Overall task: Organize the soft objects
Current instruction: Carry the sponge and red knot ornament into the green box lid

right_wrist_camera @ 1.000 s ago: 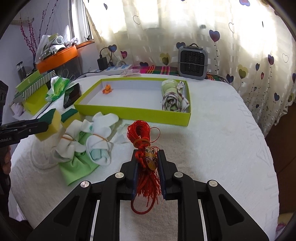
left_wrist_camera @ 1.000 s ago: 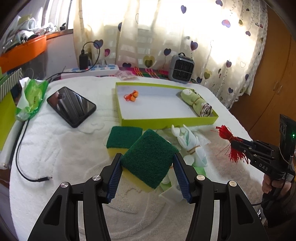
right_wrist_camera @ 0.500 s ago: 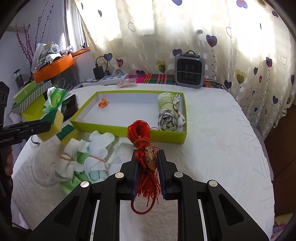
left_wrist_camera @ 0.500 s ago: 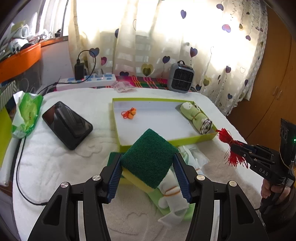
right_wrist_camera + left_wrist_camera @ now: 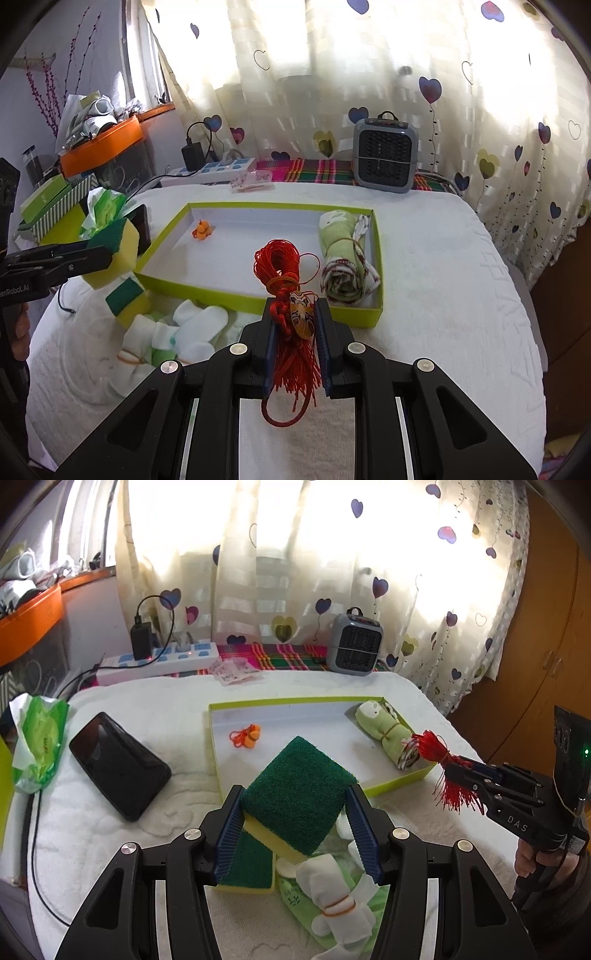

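My left gripper (image 5: 295, 801) is shut on a green-and-yellow sponge (image 5: 295, 794) and holds it in the air just in front of the lime-green tray (image 5: 391, 782). My right gripper (image 5: 295, 314) is shut on a red tassel (image 5: 284, 266), held above the tray's near wall (image 5: 236, 295). The tray holds a rolled green towel (image 5: 343, 251) and a small orange toy (image 5: 202, 230). A second sponge (image 5: 247, 867) and banded white socks (image 5: 336, 904) lie on the white cloth in front of the tray.
A black phone (image 5: 118, 764) and a green tissue pack (image 5: 37, 746) lie at the left. A grey heater (image 5: 386, 160) and a power strip (image 5: 159, 661) stand at the back by the curtain. The bed edge drops off at the right.
Both grippers rose and moved forward toward the tray with their loads. The second sponge and socks now sit under and behind the left gripper.
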`<action>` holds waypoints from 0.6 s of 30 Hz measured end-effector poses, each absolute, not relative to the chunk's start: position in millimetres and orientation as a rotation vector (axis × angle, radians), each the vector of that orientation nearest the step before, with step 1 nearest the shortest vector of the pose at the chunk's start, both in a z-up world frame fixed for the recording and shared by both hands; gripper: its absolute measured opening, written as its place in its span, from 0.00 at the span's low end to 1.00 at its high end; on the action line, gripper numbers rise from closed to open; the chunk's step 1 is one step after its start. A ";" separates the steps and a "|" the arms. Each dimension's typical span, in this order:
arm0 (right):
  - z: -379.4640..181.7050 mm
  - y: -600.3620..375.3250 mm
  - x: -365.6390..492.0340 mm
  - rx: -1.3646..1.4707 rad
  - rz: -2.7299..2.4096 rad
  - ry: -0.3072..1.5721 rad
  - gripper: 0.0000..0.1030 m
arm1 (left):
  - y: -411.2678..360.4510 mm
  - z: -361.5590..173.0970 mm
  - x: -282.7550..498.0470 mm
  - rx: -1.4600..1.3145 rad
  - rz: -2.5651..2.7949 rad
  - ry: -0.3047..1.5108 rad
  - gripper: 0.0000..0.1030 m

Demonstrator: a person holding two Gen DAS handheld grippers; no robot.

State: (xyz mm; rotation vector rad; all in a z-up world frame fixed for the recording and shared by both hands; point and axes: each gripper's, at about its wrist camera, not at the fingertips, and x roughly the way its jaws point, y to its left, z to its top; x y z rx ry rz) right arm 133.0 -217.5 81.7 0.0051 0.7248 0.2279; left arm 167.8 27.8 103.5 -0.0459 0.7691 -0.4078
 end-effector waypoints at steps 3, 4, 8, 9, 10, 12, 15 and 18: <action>83.1 -216.3 139.4 0.011 0.228 0.723 0.19 | 24.6 104.0 174.5 -0.040 -0.409 0.772 0.53; 83.3 -215.8 141.9 0.011 0.227 0.724 0.19 | 23.7 103.7 176.3 -0.038 -0.410 0.773 0.53; 84.1 -213.9 150.1 0.011 0.226 0.724 0.19 | 21.0 101.0 185.0 -0.037 -0.414 0.784 0.53; 84.0 -214.3 148.5 0.012 0.225 0.723 0.19 | 20.1 100.2 187.3 -0.039 -0.416 0.788 0.53; 84.4 -214.3 150.1 0.013 0.224 0.722 0.19 | 19.4 99.3 189.9 -0.040 -0.419 0.792 0.53; 85.3 -213.9 158.3 0.020 0.224 0.724 0.19 | 16.7 97.5 193.6 -0.038 -0.416 0.798 0.53; 86.3 -212.9 174.2 0.025 0.219 0.728 0.19 | 13.0 92.4 202.4 -0.033 -0.416 0.812 0.53; 85.5 -210.3 191.8 0.033 0.210 0.734 0.19 | 9.2 85.6 213.7 -0.028 -0.411 0.835 0.53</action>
